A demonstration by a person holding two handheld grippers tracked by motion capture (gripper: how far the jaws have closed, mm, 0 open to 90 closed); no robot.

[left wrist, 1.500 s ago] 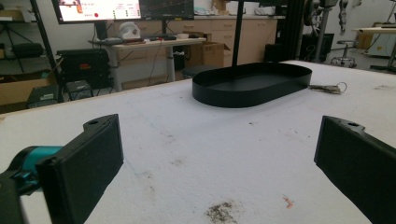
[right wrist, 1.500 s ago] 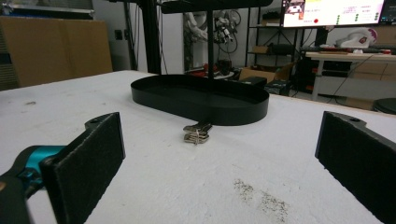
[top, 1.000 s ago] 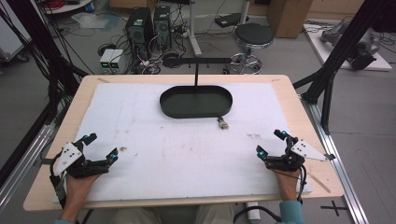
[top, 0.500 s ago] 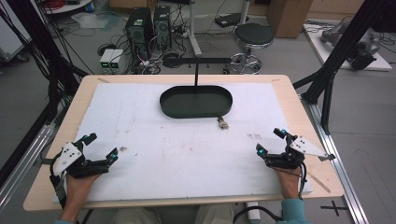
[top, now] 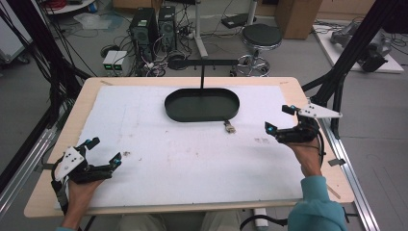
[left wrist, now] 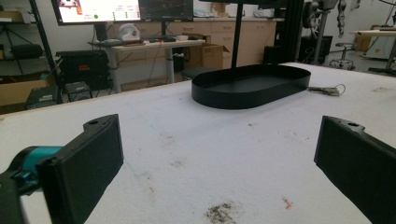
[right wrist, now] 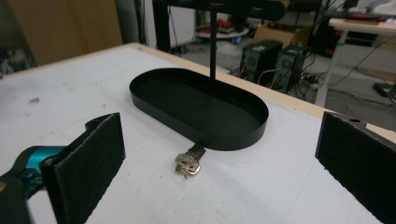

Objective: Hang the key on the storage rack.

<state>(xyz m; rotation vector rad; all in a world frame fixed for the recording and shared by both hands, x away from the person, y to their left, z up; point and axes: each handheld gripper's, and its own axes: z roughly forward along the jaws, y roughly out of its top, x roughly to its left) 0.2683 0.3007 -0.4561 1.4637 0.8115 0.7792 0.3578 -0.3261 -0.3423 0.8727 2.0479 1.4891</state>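
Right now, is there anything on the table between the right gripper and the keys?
No. In the right gripper view, just bare white table lies between the open right gripper and the keys.

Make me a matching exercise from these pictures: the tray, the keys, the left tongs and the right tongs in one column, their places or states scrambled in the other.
Things:
1. black oval tray
2. keys
3. left tongs
4. right tongs

Places or states:
A. open, at the table's near left corner
B. on the white mat, just outside the tray's rim
C. open, raised toward the tray's right end
D. empty, at the table's far middle

Pairs: 1-D, 2-B, 3-A, 4-C
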